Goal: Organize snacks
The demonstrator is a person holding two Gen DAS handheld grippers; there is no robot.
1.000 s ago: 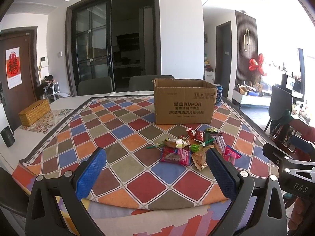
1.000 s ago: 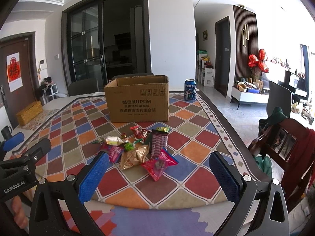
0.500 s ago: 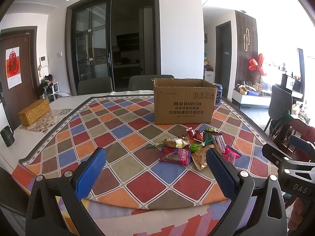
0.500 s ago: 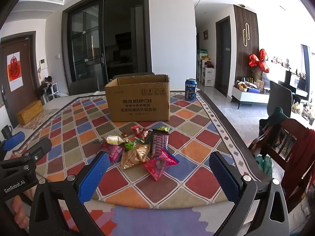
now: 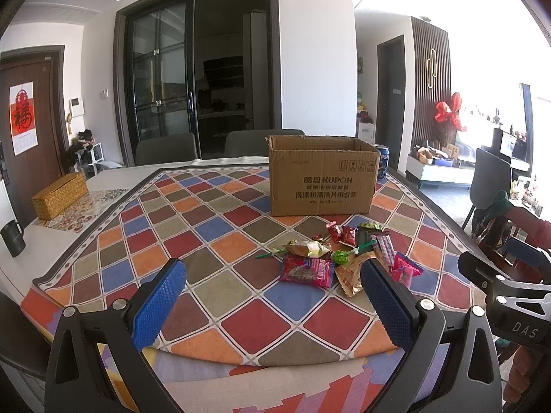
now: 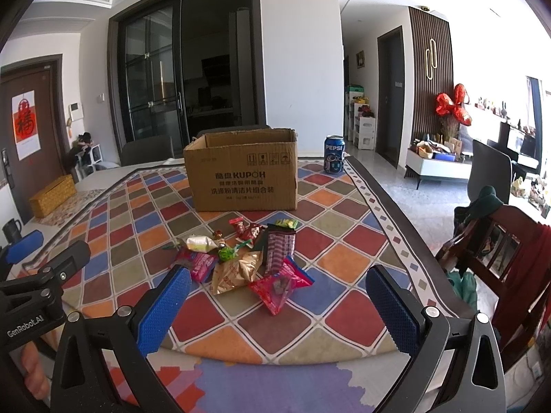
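Observation:
A pile of wrapped snacks (image 5: 339,258) lies on the chequered tablecloth, also in the right wrist view (image 6: 248,261). It holds a red packet (image 5: 306,270), a gold packet (image 6: 234,270), a pink striped packet (image 6: 279,251) and a green lollipop (image 6: 227,253). An open cardboard box (image 5: 322,175) stands upright behind the pile, and it shows in the right wrist view (image 6: 242,172). My left gripper (image 5: 272,303) is open and empty, short of the pile. My right gripper (image 6: 277,304) is open and empty, just before the pile.
A Pepsi can (image 6: 334,154) stands right of the box. A woven tissue box (image 5: 59,195) and a dark mug (image 5: 12,239) sit at the table's left. A wooden chair (image 6: 499,237) stands at the right edge. Grey chairs (image 5: 165,149) stand behind the table.

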